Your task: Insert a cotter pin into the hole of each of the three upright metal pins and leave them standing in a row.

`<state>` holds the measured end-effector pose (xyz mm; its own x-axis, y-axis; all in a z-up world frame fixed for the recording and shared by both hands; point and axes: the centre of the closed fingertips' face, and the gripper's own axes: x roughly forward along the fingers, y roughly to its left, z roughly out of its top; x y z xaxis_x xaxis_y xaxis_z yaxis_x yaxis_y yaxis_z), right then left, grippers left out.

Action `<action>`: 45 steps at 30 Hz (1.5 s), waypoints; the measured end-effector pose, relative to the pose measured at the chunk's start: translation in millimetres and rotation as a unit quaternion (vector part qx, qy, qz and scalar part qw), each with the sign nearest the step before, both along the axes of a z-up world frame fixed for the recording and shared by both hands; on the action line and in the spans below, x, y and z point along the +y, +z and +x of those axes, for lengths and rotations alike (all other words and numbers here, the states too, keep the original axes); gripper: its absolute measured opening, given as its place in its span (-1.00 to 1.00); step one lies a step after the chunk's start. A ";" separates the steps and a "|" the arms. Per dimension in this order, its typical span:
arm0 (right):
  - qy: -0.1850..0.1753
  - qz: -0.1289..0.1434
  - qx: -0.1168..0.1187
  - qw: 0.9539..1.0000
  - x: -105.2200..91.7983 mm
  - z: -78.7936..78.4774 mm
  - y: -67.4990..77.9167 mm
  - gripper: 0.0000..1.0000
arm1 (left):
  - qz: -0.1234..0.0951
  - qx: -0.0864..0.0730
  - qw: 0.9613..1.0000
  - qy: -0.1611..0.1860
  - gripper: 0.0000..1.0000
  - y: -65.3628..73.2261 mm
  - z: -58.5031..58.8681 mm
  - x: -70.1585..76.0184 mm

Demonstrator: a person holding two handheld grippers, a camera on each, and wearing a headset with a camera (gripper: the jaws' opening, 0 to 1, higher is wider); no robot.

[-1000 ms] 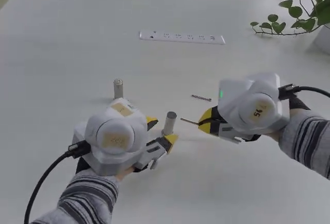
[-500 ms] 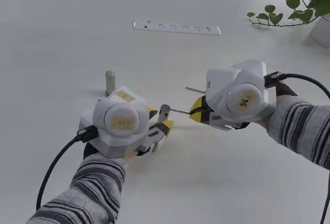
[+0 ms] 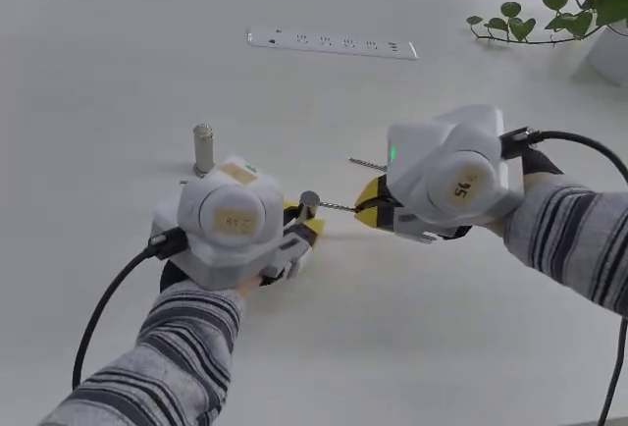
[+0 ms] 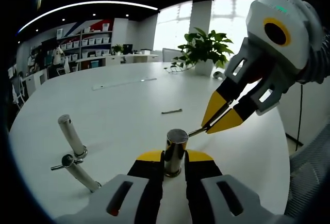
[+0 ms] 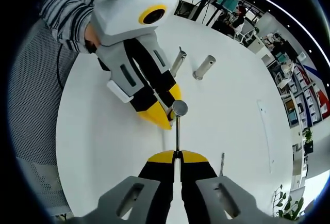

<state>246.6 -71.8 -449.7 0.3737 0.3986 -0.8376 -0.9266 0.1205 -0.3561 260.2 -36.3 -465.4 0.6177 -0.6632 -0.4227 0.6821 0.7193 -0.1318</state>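
My left gripper (image 4: pixel 174 157) is shut on an upright metal pin (image 4: pixel 174 149), low on its shaft. In the head view this left gripper (image 3: pixel 302 230) holds the pin (image 3: pixel 308 200) at table centre. From the right, my right gripper (image 3: pixel 368 208) is shut on a thin cotter pin (image 3: pixel 339 207) held level. The cotter pin (image 5: pixel 177 131) runs straight from the right gripper (image 5: pixel 177 157) to the pin's top (image 5: pixel 179 108); its tip touches just under the head. A second metal pin (image 4: pixel 71 135) stands bare. A third (image 4: pixel 77 170) has a cotter pin through it.
A loose cotter pin (image 3: pixel 368 164) lies on the white table just beyond the right gripper. A white power strip (image 3: pixel 332 44) lies at the far side. A potted plant (image 3: pixel 559 4) stands at the far right. The bare pin (image 3: pixel 203 148) stands left of the left gripper.
The right gripper has carried the cotter pin leftward, closing the gap until its tip reaches the held pin. The left gripper has kept its hold on the pin.
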 end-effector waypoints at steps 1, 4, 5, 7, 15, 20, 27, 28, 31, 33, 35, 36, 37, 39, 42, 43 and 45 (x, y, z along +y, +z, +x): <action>0.001 0.000 0.000 1.000 0.6 -0.1 0.1 -1.00 | 0.000 0.000 1.000 0.001 -0.79 0.0 0.2 0.2; 0.001 0.000 -0.002 1.000 3.2 0.1 0.6 -1.00 | -0.002 0.001 1.000 0.002 -0.79 -0.4 0.3 0.3; 0.002 0.000 -0.003 1.000 3.7 0.1 0.7 -1.00 | -0.002 0.001 1.000 0.001 -0.79 -0.6 0.3 0.3; 0.005 -0.008 -0.006 1.000 3.1 0.5 0.8 -1.00 | -0.002 0.001 1.000 0.001 -0.79 -0.9 0.3 0.3; 0.012 -0.005 -0.006 1.000 8.4 -1.7 8.6 -1.00 | -0.005 0.002 1.000 0.005 -0.79 -3.1 0.8 -0.1; 0.019 -0.002 -0.009 1.000 16.2 -1.0 9.3 -1.00 | 0.003 -0.002 1.000 0.005 -0.79 -4.1 1.2 -0.2; 0.031 -0.005 -0.017 0.999 22.8 1.8 8.7 -1.00 | 0.000 0.003 1.000 0.011 -0.79 -5.0 1.0 0.4; 0.032 -0.004 -0.018 0.999 23.6 2.2 9.1 -1.00 | -0.001 0.004 1.000 0.012 -0.79 -5.0 1.0 0.5; 0.037 -0.003 -0.019 0.999 26.2 2.6 9.1 -1.00 | -0.001 0.005 1.000 0.014 -0.79 -5.2 0.8 0.7; 0.041 -0.003 -0.022 0.999 28.1 3.3 9.2 -1.00 | -0.001 0.005 1.000 0.016 -0.79 -5.3 0.8 0.9; 0.043 0.001 -0.023 0.999 30.5 3.8 9.4 -1.00 | -0.001 0.005 1.000 0.019 -0.79 -5.4 0.9 1.1; 0.042 0.003 -0.024 0.999 31.8 3.9 9.2 -1.00 | -0.001 0.005 1.000 0.020 -0.79 -5.2 0.7 1.0; 0.043 0.005 -0.024 0.999 32.8 3.9 9.2 -1.00 | -0.002 0.006 1.000 0.023 -0.79 -5.2 0.6 1.1; 0.034 0.017 -0.022 0.999 35.5 4.4 9.3 -1.00 | 0.000 0.004 1.000 0.023 -0.79 -5.2 0.4 1.1; 0.022 0.034 -0.021 0.999 38.0 5.6 9.4 -1.00 | 0.003 0.003 1.000 0.027 -0.79 -5.2 0.6 0.9; 0.021 0.035 -0.021 0.999 38.0 5.6 9.0 -1.00 | 0.004 0.002 1.000 0.028 -0.79 -5.2 0.6 0.9; 0.019 0.034 -0.022 0.999 37.4 5.3 7.8 -1.00 | 0.003 0.003 1.000 0.030 -0.79 -5.5 1.1 1.1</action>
